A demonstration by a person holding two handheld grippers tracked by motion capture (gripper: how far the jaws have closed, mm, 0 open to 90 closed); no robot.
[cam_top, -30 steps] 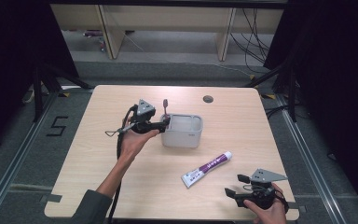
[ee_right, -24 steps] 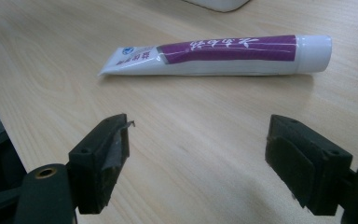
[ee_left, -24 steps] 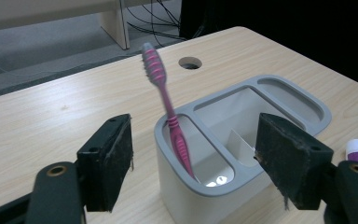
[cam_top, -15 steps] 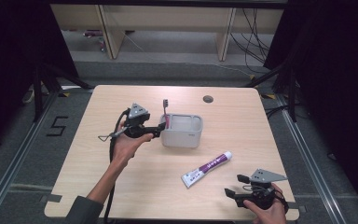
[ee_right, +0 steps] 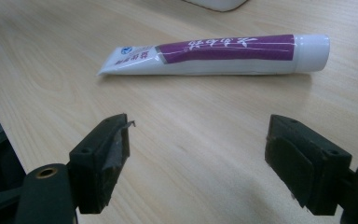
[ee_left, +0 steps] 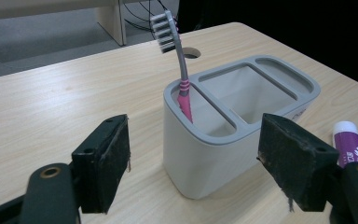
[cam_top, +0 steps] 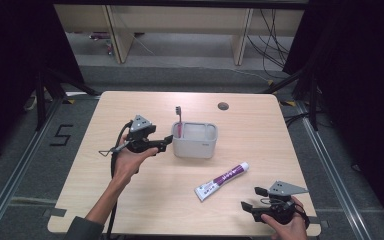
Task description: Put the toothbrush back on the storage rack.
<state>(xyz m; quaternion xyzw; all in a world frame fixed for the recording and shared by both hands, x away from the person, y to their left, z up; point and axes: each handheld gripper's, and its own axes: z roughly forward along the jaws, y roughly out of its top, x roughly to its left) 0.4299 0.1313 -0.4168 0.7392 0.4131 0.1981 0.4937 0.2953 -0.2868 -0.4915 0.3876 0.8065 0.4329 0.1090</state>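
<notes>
A grey two-compartment holder [cam_top: 195, 142] [ee_left: 200, 163] stands mid-table. A pink and grey toothbrush [cam_top: 179, 120] [ee_left: 177, 56] stands upright in its left compartment. My left gripper [cam_top: 165, 144] [ee_left: 198, 158] hovers just left of the holder and points at it. Its jaws have just been opening and are open, with nothing between them. A purple and white toothpaste tube [cam_top: 222, 181] [ee_right: 214, 53] lies flat in front of the holder. My right gripper [cam_top: 252, 199] [ee_right: 196, 168] stays low near the table's front right edge, open, a short way from the tube.
The light wooden table [cam_top: 130, 210] has a round cable hole [cam_top: 223, 106] behind the holder. The holder's wider right compartment [ee_left: 247, 93] holds nothing. Dark floor and rails surround the table; the right hand is close to the front right corner.
My left gripper has drawn back to the left, away from the holder, and its jaws stand a little wider. The toothbrush stays in the holder. The right gripper has kept still.
</notes>
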